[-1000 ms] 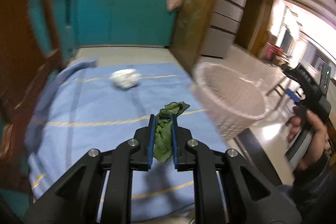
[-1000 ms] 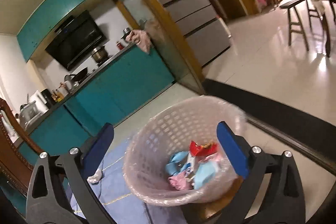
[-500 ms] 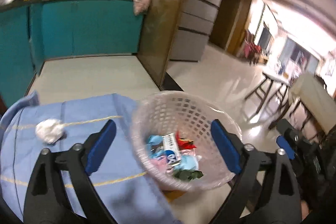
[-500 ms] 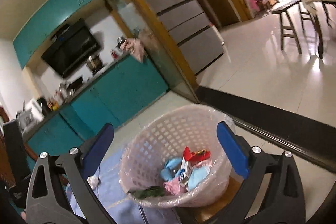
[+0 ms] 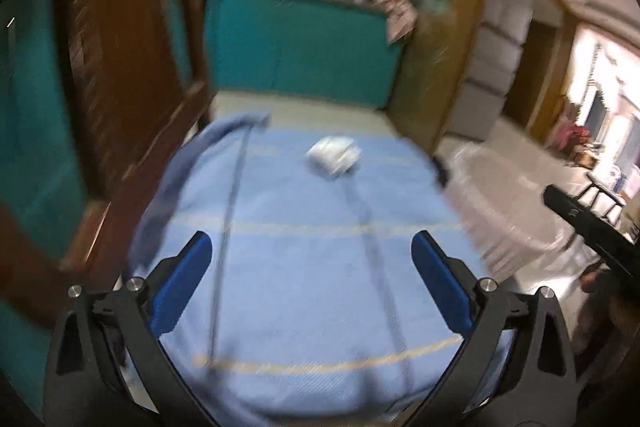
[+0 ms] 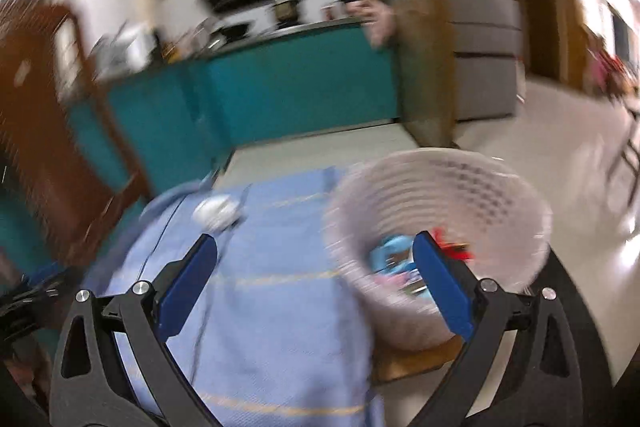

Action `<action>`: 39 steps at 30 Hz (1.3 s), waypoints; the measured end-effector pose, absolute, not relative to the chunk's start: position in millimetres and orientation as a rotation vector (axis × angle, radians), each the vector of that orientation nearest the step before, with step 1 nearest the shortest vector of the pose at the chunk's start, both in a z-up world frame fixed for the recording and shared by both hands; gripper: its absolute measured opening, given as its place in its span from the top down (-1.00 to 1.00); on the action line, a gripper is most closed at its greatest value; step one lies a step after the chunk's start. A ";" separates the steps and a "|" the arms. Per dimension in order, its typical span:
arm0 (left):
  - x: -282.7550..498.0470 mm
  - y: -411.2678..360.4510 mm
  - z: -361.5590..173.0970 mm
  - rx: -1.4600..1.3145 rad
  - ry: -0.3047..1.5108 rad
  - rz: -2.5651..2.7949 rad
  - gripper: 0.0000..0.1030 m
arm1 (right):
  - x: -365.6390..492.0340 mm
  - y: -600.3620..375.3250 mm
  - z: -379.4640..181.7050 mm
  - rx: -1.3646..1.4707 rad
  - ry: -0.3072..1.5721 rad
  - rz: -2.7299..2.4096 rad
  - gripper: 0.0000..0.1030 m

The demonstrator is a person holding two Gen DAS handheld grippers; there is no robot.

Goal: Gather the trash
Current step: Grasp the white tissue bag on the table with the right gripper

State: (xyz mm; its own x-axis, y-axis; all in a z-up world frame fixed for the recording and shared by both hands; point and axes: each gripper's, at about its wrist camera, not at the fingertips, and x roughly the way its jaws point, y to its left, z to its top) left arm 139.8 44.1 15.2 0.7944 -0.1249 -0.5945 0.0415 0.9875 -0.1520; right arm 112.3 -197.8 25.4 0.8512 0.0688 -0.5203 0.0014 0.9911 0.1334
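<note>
A crumpled white paper wad (image 5: pixel 334 155) lies at the far end of the blue cloth (image 5: pixel 304 267) that covers the table. It also shows in the right wrist view (image 6: pixel 216 213). My left gripper (image 5: pixel 312 277) is open and empty above the near half of the cloth. A white plastic basket (image 6: pixel 460 187) lined with clear film stands off the cloth's right edge and holds several coloured wrappers (image 6: pixel 394 261). It appears blurred in the left wrist view (image 5: pixel 516 211). My right gripper (image 6: pixel 316 277) is open and empty, over the cloth and the basket's near rim.
A dark wooden chair (image 5: pixel 120 87) stands at the table's left side. Teal kitchen cabinets (image 5: pixel 300 47) run across the back. A wooden door frame (image 5: pixel 448 39) and a grey fridge (image 6: pixel 480 47) stand to the right, with pale tiled floor (image 6: pixel 560 131) beyond.
The left gripper let go of the green rag over the basket, and it now lies inside. The left gripper has swung back left over the cloth. The right gripper has turned left toward the table.
</note>
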 end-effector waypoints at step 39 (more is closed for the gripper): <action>152.5 77.6 21.1 -0.210 0.568 -0.080 -0.93 | 342.7 -74.5 -33.7 -0.009 0.824 0.211 0.14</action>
